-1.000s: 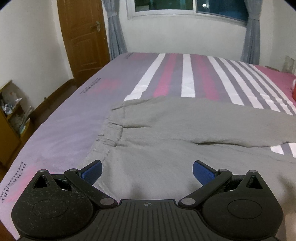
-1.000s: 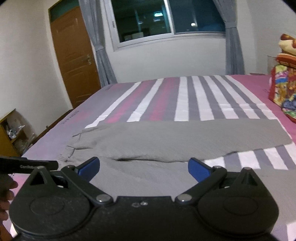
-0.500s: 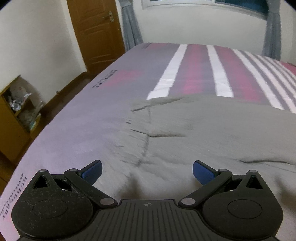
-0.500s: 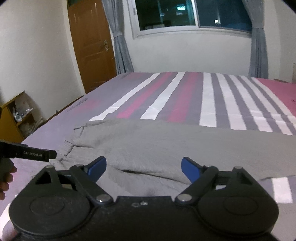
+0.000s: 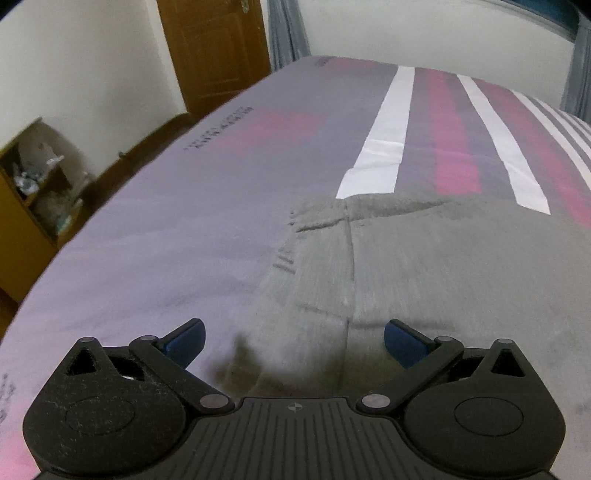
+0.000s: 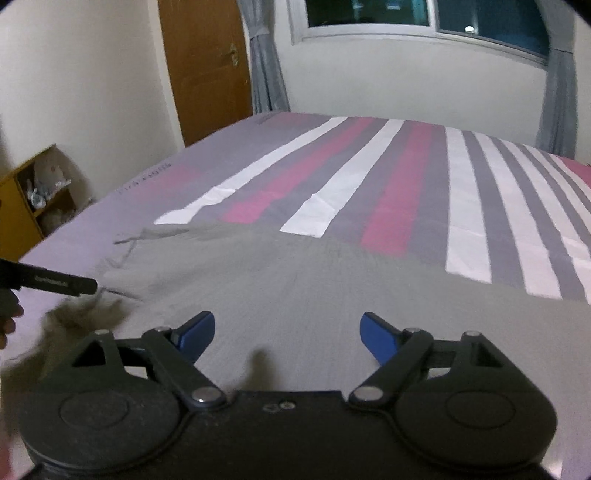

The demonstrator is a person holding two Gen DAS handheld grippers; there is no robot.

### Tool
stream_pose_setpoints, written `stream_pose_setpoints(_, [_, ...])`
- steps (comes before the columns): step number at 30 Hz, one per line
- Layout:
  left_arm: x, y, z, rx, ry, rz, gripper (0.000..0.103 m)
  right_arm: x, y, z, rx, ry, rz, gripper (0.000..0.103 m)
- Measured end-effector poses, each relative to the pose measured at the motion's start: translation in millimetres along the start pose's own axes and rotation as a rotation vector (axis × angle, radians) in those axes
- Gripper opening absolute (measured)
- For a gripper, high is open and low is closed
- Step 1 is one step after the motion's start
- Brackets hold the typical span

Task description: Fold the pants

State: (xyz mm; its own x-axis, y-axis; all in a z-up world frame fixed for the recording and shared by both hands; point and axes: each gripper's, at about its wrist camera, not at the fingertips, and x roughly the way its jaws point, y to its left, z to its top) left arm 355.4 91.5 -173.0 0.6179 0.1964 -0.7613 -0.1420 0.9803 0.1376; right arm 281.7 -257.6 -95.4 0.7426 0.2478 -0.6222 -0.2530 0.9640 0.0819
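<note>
Grey pants (image 5: 443,266) lie flat on the striped bed sheet (image 5: 166,240), their waistband end toward the left. My left gripper (image 5: 293,332) hovers low over the waistband's left edge, jaws open, with only cloth below them. My right gripper (image 6: 288,325) hangs open above the middle of the pants (image 6: 295,273), its blue fingertips (image 6: 373,332) apart and holding nothing. The left gripper's black body (image 6: 55,284) and a hand (image 6: 7,314) show at the left edge of the right wrist view. The legs of the pants run out of view to the right.
The bed's left edge drops to a dark floor. There a yellow shelf (image 5: 33,192) with clutter stands against the wall. A brown door (image 6: 207,66), grey curtains (image 6: 266,62) and a window (image 6: 424,14) lie beyond the bed. Bare striped sheet (image 6: 461,184) stretches behind the pants.
Both grippers moved left along the pants toward the waistband and came lower to the cloth. The right gripper's jaws narrowed slightly but stay apart.
</note>
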Motion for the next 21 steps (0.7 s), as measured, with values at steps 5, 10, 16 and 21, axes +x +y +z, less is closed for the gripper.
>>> stream_pose_setpoints(5, [34.3, -0.9, 15.7, 0.006, 0.01, -0.033, 0.103, 46.6, -14.8, 17.3, -0.043, 0.053, -0.003, 0.086])
stream_pose_setpoints(10, [61.0, -4.3, 26.3, 0.022, 0.035, -0.055, 0.103, 83.8, -29.5, 37.1, -0.047, 0.091, 0.01, 0.086])
stream_pose_setpoints(16, [74.2, -1.7, 25.0, -0.029, 0.029, -0.129, 0.084, 120.4, -36.1, 50.2, -0.124, 0.125, -0.033, 0.083])
stream_pose_setpoints(21, [70.2, -5.9, 21.9, -0.012, 0.005, -0.127, 0.066, 140.0, -41.7, 49.7, -0.137, 0.17, -0.018, 0.081])
